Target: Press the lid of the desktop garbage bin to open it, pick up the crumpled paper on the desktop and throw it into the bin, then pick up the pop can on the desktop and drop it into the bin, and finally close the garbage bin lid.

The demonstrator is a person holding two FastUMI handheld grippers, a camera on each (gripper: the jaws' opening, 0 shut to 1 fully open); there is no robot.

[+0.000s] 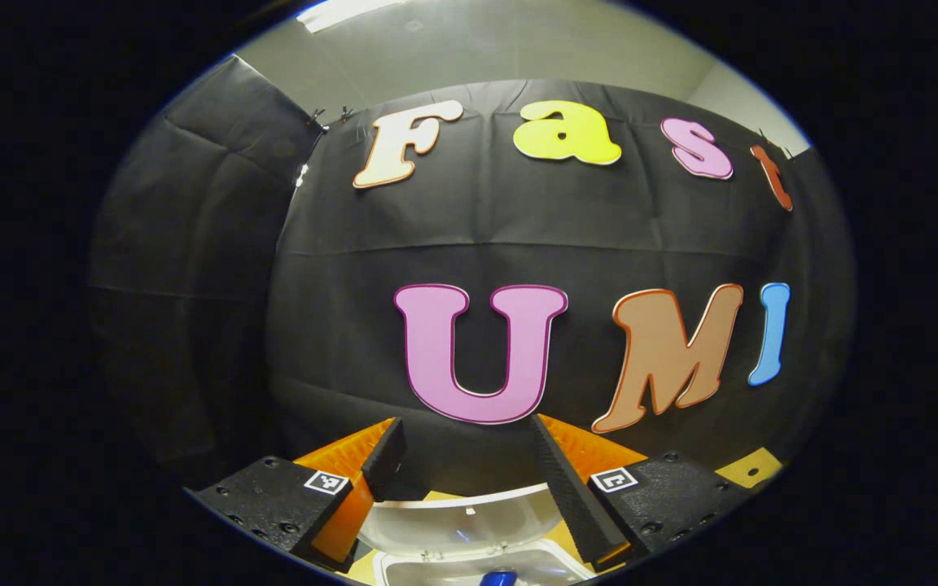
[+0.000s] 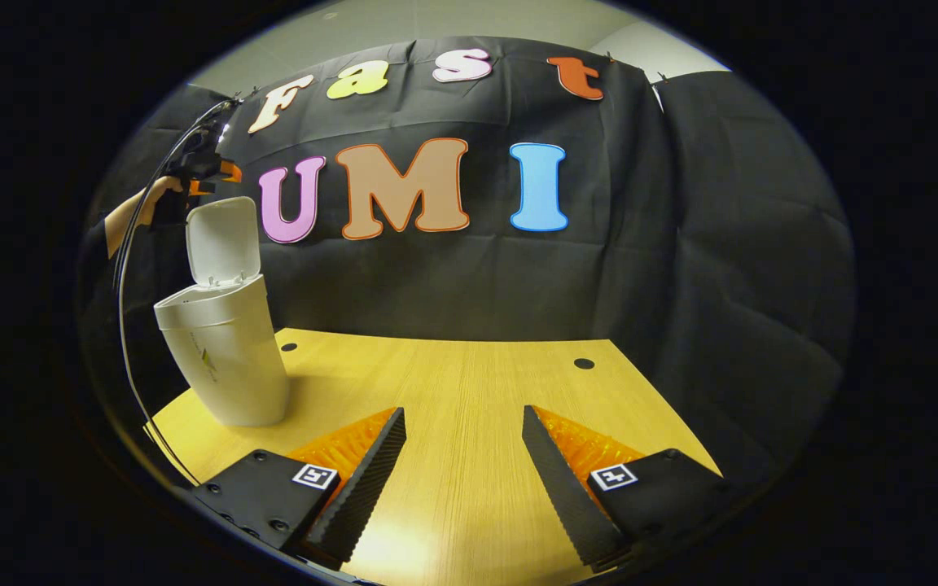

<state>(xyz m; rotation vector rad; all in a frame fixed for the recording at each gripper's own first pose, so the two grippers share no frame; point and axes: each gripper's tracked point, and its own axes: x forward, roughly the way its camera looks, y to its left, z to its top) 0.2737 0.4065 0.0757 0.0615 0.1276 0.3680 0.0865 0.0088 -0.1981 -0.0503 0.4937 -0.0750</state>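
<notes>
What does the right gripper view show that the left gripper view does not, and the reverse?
Right gripper view: the whole bin from outside, standing on the table, a hand near its lid, right tongs open. Left gripper view: the bin's inside from above, something blue in it, left tongs open. Both: the lid raised.

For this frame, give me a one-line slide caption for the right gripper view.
Right gripper, jaws open, over the wooden table; white bin stands left, lid up.
</notes>
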